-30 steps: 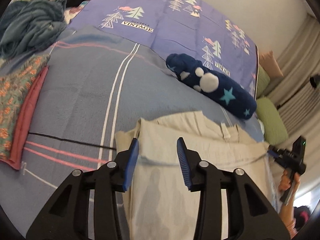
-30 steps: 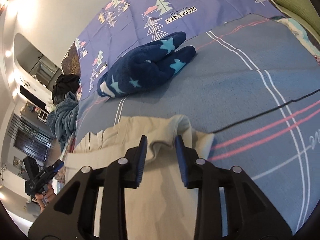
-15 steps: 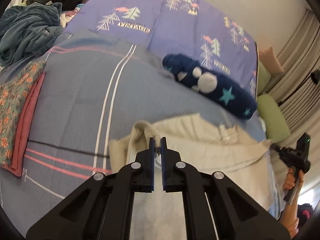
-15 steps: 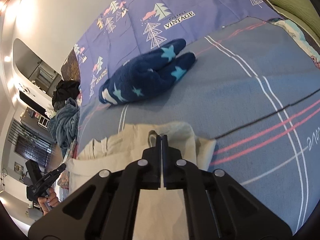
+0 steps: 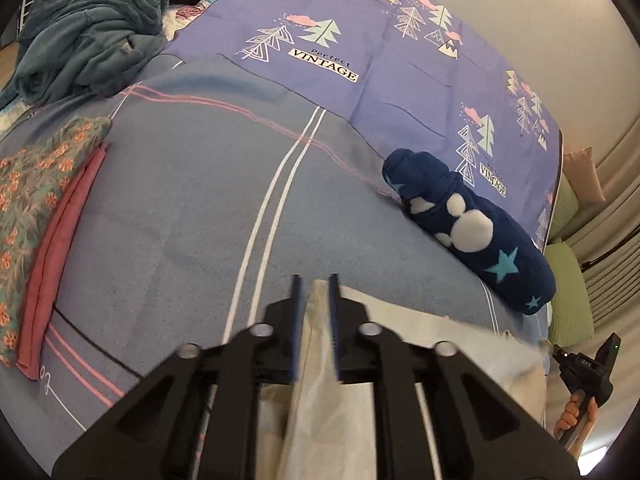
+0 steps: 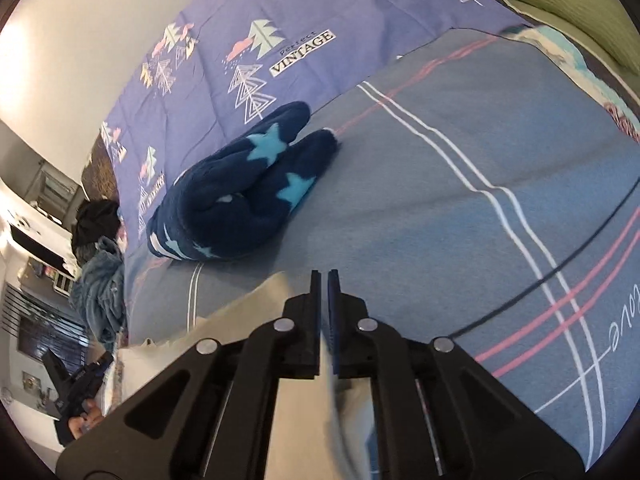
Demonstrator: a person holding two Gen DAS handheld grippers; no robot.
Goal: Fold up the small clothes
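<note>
A beige garment [image 5: 432, 344] lies on the blue striped bedspread [image 5: 180, 208]. My left gripper [image 5: 315, 284] is shut on one edge of it, and the cloth stands up between the jaws and hangs below them. My right gripper [image 6: 324, 276] is shut on the other edge of the beige garment [image 6: 240, 320], which trails off to the left. Both grippers hold the cloth lifted above the bedspread [image 6: 440, 208].
A rolled navy fleece with stars [image 5: 472, 232] lies ahead, also in the right wrist view [image 6: 240, 200]. Folded floral and pink clothes [image 5: 36, 216] are stacked at left. A teal blanket heap [image 5: 88, 36] lies far left. A purple quilt [image 5: 380, 60] covers the back.
Both grippers went from open around the garment's edge to shut on it. They have since lifted the cloth up and forward off the bedspread.
</note>
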